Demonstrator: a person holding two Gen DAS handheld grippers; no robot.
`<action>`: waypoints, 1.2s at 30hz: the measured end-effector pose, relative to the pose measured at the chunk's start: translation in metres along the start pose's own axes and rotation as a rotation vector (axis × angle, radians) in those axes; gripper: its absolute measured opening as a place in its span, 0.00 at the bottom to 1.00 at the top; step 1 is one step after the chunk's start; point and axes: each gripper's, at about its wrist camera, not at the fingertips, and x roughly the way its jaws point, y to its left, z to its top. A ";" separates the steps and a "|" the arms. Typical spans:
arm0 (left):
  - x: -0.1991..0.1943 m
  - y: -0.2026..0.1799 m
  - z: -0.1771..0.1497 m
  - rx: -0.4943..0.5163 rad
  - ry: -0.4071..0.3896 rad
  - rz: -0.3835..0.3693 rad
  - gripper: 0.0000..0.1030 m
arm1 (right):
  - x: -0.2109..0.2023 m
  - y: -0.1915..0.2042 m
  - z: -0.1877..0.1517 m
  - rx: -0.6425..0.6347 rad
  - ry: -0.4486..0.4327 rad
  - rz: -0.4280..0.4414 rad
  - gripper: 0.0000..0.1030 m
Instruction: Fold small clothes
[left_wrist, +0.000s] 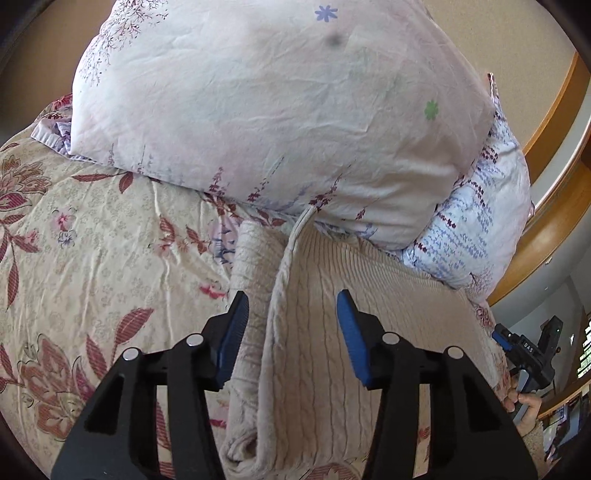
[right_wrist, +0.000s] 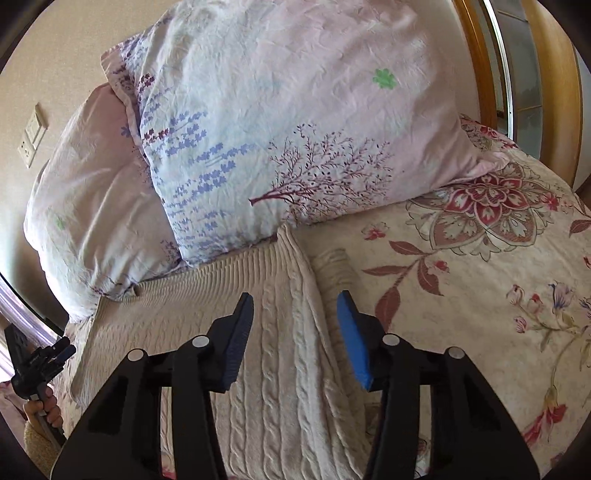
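Left wrist: left gripper (left_wrist: 291, 306) wide open, holding nothing, over the cream cable-knit sweater (left_wrist: 332, 332) on the floral bedspread (left_wrist: 92, 229), its top edge under the pillow (left_wrist: 258, 110).

Right wrist: right gripper (right_wrist: 295, 308) wide open, empty, above the sweater's folded edge. Risk: pillow pins the cloth, so a pull skews the fold.

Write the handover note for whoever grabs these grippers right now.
Left gripper: open, empty, above the sweater's left edge.
Right gripper: open, empty, above its right edge.
Sweater: cream cable-knit, lying on the floral bedspread, its far end touching the pillows.
Done: both sides look folded inward; a sleeve lies along the left side.
Left: probably fold it across its length and smooth it. No other clothes in view.
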 end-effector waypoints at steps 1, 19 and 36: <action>-0.001 0.000 -0.004 0.013 0.006 0.009 0.48 | -0.001 -0.001 -0.003 -0.009 0.008 -0.001 0.47; 0.009 0.000 -0.032 0.072 0.074 0.065 0.15 | -0.002 0.002 -0.038 -0.132 0.082 -0.095 0.14; -0.005 0.025 -0.039 -0.010 0.103 -0.058 0.07 | -0.028 -0.005 -0.059 -0.070 0.060 -0.123 0.11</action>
